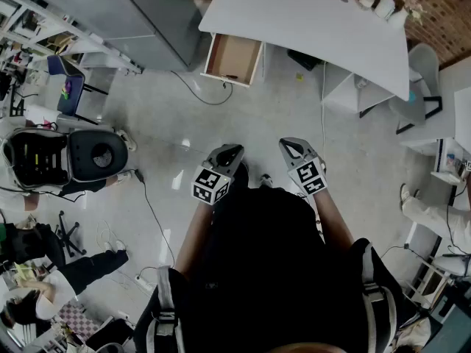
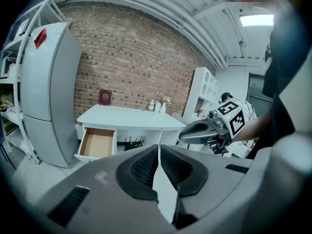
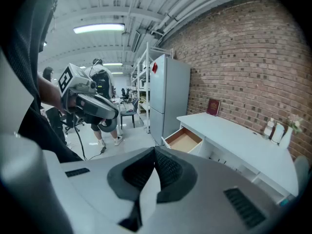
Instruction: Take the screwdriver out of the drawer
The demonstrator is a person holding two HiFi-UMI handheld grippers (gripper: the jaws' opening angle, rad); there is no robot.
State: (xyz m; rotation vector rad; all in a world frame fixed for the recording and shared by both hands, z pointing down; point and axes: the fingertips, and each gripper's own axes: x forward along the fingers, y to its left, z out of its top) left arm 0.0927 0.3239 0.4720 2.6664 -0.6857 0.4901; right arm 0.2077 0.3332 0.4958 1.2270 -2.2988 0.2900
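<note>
Left gripper [image 1: 229,153], right gripper [image 1: 292,147]: fingers [image 2: 141,168] clenched, empty. Drawer [image 1: 234,54] open, well apart. Screwdriver heading indiscernible.

In my head view the drawer [image 1: 234,57] is too small to read, and I cannot name a dark speck [image 1: 231,77] at its front edge. In the left gripper view its front wall hides the near floor.

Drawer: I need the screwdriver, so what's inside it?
The open drawer shows bare brown bottom; no screwdriver can be made out. Its front strip is hidden behind the front panel in the gripper views.
</note>
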